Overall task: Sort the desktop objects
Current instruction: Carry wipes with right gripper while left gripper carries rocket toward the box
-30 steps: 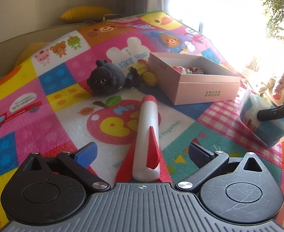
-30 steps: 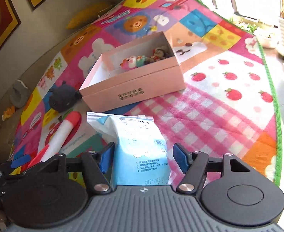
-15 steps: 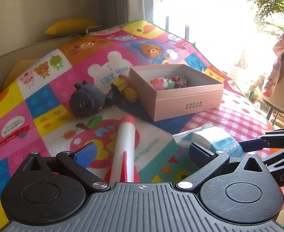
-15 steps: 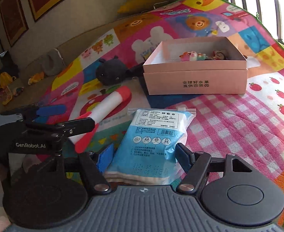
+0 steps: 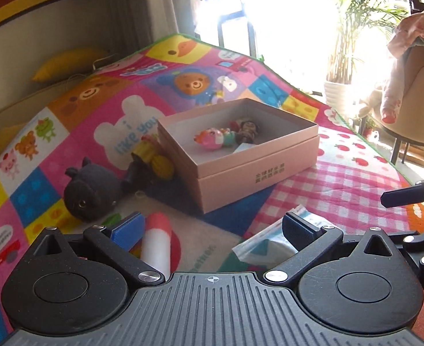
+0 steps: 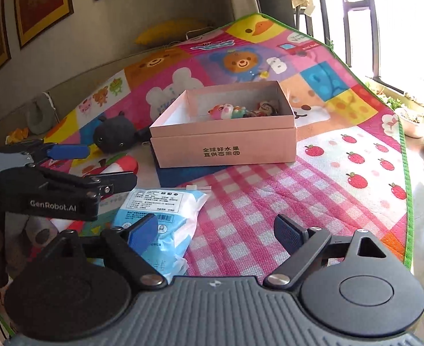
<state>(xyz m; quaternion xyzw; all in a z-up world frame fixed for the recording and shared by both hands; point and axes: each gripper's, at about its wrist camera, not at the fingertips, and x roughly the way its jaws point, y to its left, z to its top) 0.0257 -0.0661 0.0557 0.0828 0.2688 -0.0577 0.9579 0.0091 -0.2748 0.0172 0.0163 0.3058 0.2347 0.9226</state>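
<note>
The right gripper [image 6: 214, 230] has just been widening its fingers, and they now stand well apart; the blue tissue pack [image 6: 165, 219] lies on the play mat [image 6: 313, 190] under the left finger rather than squarely between the two, with no pad pressing on it. The left gripper [image 5: 212, 227] also has its fingers apart, the red-tipped white rocket toy [image 5: 156, 242] lying just inside its left finger, ungripped. To pick up the pack well, the right hand probably needs to shift toward it until it sits centred, then close across its short side so the soft wrapper does not slip. The pink box [image 6: 226, 141], open and already holding small figures [image 6: 240, 111], stands just beyond both items; its near wall must be cleared on the way in. The black plush toy [image 6: 113, 137] and a yellow toy [image 5: 154, 158] sit near the box's left side. The checked area to the right is bare, but the two grippers are close together.
</note>
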